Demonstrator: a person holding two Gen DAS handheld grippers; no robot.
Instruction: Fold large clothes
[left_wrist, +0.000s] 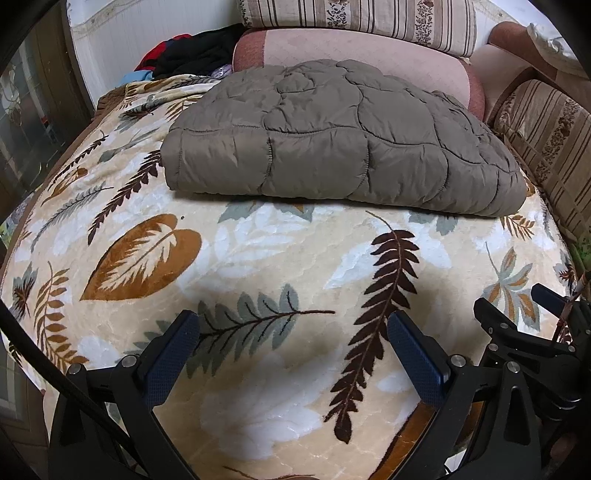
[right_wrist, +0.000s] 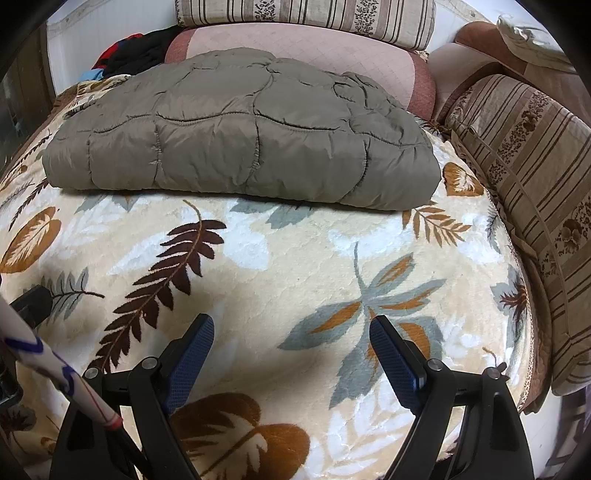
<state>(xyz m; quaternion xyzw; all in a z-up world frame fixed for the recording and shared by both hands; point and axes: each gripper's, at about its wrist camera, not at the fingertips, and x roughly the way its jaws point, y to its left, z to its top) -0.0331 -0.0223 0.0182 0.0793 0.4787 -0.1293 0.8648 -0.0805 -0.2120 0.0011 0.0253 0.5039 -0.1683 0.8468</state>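
Currently the folded quilted jacket (left_wrist: 343, 136) lies on the leaf-patterned blanket (left_wrist: 258, 258); left claw (left_wrist: 291, 332) and right claw (right_wrist: 291, 332) hover wide apart, holding nothing.

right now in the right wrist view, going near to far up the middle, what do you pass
right gripper with its fingers spread and nothing between them → leaf-print blanket → folded grey-brown quilted jacket → pink cushion → striped pillow
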